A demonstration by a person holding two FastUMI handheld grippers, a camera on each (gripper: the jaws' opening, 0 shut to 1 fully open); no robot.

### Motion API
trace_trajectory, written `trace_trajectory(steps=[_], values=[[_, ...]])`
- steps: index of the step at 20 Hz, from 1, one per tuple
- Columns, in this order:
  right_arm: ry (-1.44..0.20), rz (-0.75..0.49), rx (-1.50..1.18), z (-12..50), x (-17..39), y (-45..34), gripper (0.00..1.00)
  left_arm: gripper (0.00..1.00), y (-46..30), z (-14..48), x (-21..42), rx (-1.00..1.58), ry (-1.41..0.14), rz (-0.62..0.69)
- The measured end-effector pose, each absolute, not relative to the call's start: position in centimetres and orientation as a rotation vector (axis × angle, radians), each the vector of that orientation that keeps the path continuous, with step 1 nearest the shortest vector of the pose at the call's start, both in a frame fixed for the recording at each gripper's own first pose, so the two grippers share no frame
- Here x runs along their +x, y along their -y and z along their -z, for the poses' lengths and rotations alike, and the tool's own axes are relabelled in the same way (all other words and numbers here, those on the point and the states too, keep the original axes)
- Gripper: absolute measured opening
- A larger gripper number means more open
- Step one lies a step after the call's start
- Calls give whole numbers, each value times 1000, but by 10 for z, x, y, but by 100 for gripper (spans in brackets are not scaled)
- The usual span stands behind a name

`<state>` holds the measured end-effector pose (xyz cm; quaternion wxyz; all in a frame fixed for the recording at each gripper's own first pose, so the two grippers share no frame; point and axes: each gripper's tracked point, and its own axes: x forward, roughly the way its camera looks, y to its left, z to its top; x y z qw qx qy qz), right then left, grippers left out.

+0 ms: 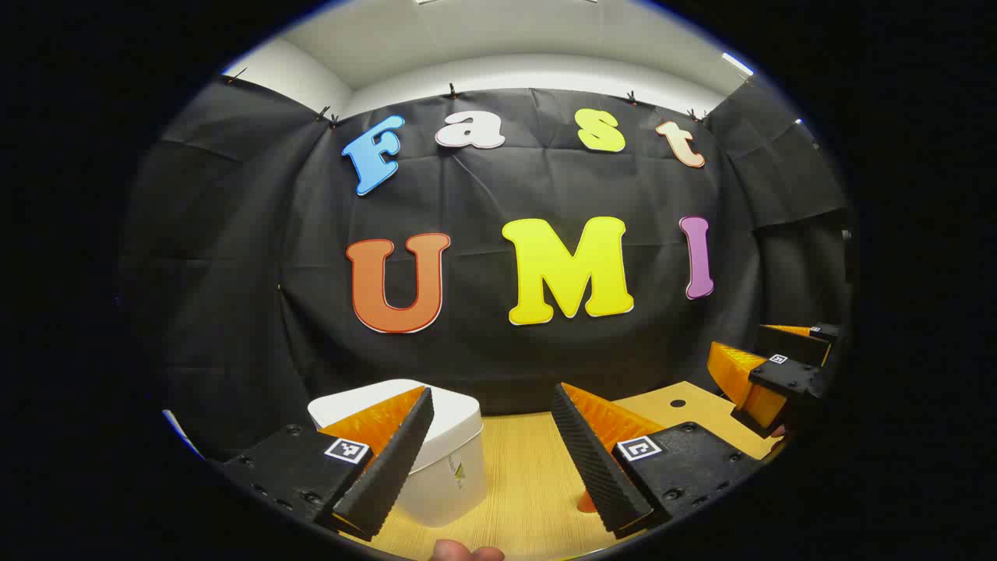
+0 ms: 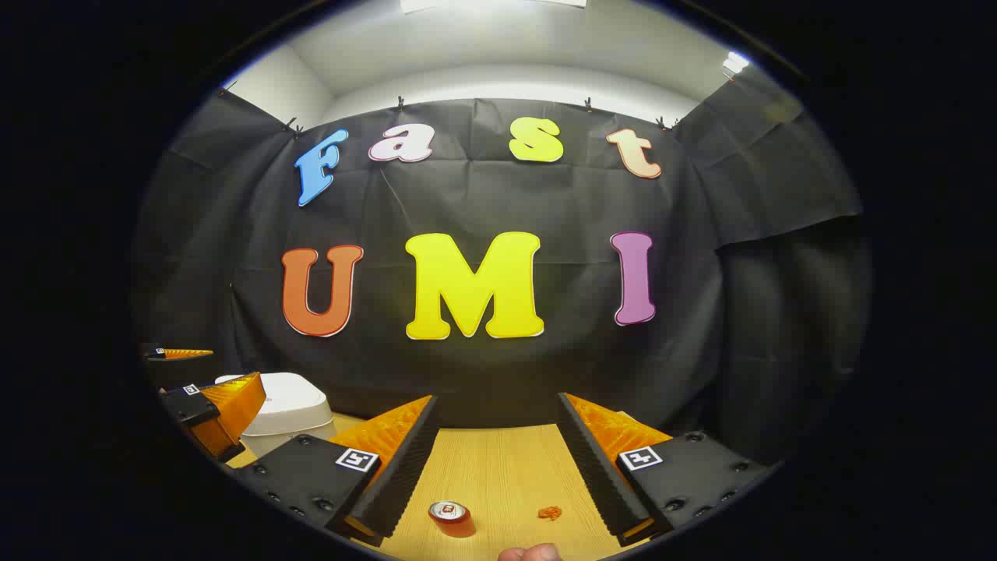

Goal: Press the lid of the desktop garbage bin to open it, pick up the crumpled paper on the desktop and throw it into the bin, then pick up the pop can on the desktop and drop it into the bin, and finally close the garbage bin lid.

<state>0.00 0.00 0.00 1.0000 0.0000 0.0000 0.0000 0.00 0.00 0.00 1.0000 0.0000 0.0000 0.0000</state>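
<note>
The white desktop bin (image 1: 436,460) stands on the wooden table with its lid (image 1: 389,401) down, just behind the left finger of my left gripper (image 1: 492,393), which is open and holds nothing. In the right gripper view the bin (image 2: 288,413) sits at the far left, with the left gripper (image 2: 199,382) in front of it. A red pop can (image 2: 450,516) stands upright on the table, low between the fingers of my open right gripper (image 2: 497,401). To the can's right lies a small orange crumpled scrap (image 2: 550,512). The right gripper (image 1: 767,360) also shows at the far right.
The light wooden table (image 1: 530,467) runs back to the black cloth wall. A small round hole (image 1: 677,403) marks the tabletop at the right. A fingertip (image 1: 467,552) of the holding hand shows at the bottom edge, and another fingertip (image 2: 530,553) likewise.
</note>
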Motion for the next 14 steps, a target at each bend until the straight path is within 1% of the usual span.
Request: trace_trajectory(steps=[8, 14], values=[[16, 16, 9, -3, 0, 11, 96, 99, 0, -2, 1, 2, 6, -14], [23, 3, 4, -4, -1, 9, 96, 99, -2, -2, 3, 4, 8, -29]])
